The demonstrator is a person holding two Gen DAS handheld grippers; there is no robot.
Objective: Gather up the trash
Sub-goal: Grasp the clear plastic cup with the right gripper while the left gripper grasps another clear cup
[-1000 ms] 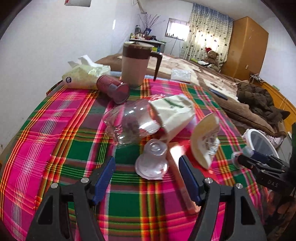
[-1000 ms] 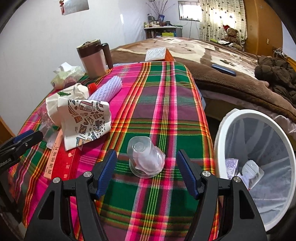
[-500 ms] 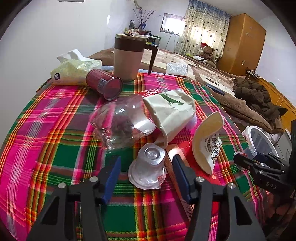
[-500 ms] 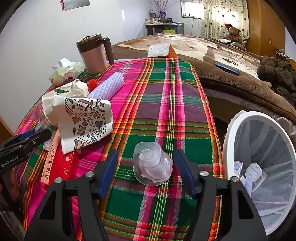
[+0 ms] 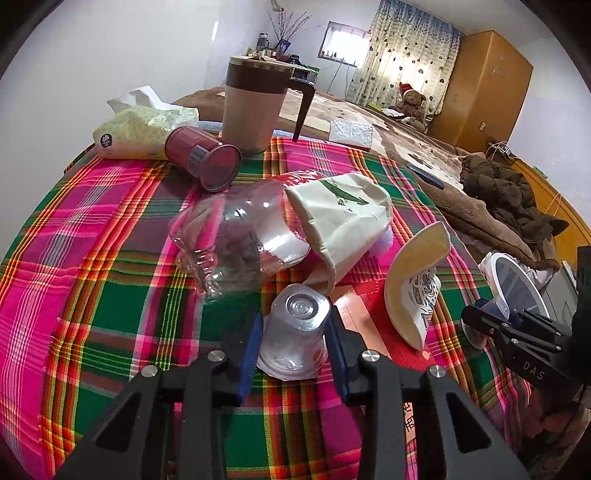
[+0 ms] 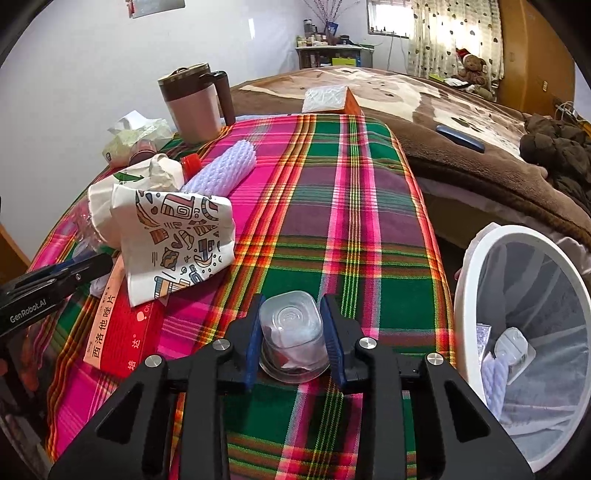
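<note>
Left wrist view: the left gripper [image 5: 295, 334] has just been closing, and its blue fingers [image 5: 249, 354] now press both sides of an upturned clear plastic cup [image 5: 297, 332] standing rim-down on the bench [image 5: 92, 258]. Right wrist view: the right gripper [image 6: 293, 330] has likewise just been closing, and its fingers [image 6: 254, 338] clamp a second upturned clear cup [image 6: 291, 332] with something white inside it, squeezing its walls into a squarish shape.

Just beyond the left cup lie a crushed clear bottle [image 5: 236, 240], a crumpled white paper bag [image 5: 341, 221] and a flattened patterned paper cup [image 5: 415, 291], which rests on a red box [image 5: 373, 314]. Farther back, a red can [image 5: 201, 157] lies on its side beside a pack of tissues [image 5: 136, 129] and an upright brown-lidded jug [image 5: 256, 107].

A plaid cloth of pink, green and red covers the bench. Off its right edge, near the right gripper, stands a white bin [image 6: 524, 343] lined with a thin bag and already holding a few scraps. Beyond the bench stretches a bed [image 6: 424, 103] under a brown blanket, with a dark heap of clothing [image 6: 557, 147] on its right side. At the far wall are a curtained window [image 6: 454, 33], a teddy bear [image 6: 474, 68], a cluttered small table [image 6: 328, 51] and a wooden wardrobe [image 5: 487, 85].
</note>
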